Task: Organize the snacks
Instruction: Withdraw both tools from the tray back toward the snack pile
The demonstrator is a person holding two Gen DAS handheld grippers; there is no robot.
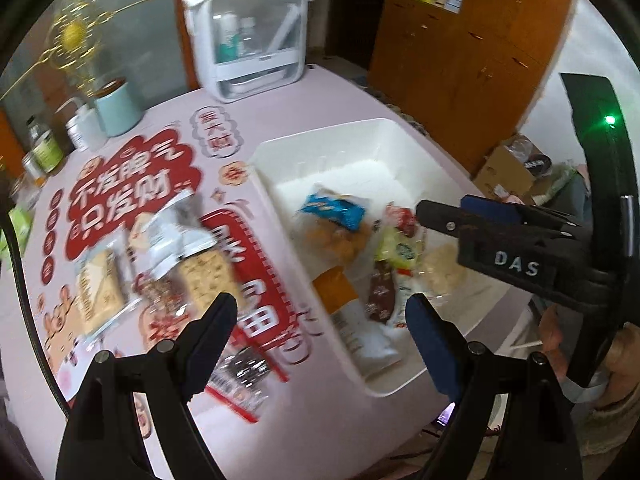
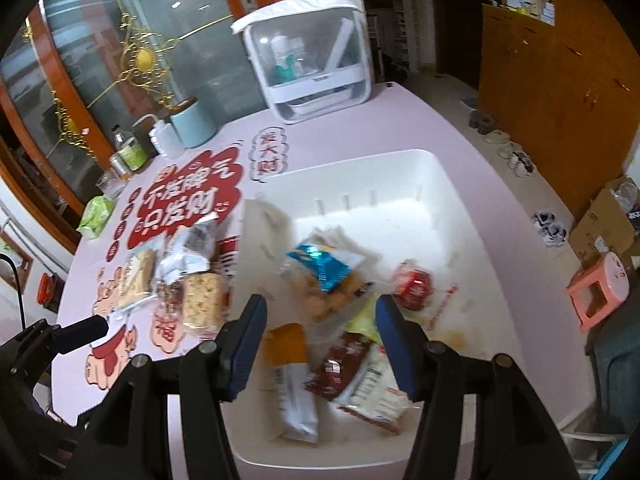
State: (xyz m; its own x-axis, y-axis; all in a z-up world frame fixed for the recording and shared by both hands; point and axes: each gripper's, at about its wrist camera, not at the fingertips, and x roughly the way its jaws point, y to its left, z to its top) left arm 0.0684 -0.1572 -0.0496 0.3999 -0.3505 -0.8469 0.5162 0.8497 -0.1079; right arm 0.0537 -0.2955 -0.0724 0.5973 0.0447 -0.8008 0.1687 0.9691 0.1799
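Nearest the lens, the left gripper (image 1: 320,312) stood released, its jaws spread wide with nothing between them, hanging over the seam between the pink tablecloth (image 1: 332,92) and the white bin (image 1: 320,132). The right gripper (image 2: 320,320) was likewise unclenched and empty, its jaws parted more narrowly, poised above the bin's near end. Both pointed steeply downward, tilted forward rather than plumb. Inside the bin lay the sorted snacks: a blue-labelled bag (image 2: 324,264) near centre, a red packet (image 2: 412,284) at about three o'clock from it, an orange-and-white stick pack (image 2: 292,376) and a brown wrapper (image 2: 340,364) toward six o'clock. Snacks not yet binned sat on the cloth at nine o'clock from the bin: a silver foil pouch (image 1: 176,232), a cracker pack (image 1: 208,276) and a pale bar (image 1: 100,284). The next pick probably belonged to the left gripper; it would do well to come down squarely over one loose pack, jaws straddling its narrow side, and close only once the neighbours were clear.
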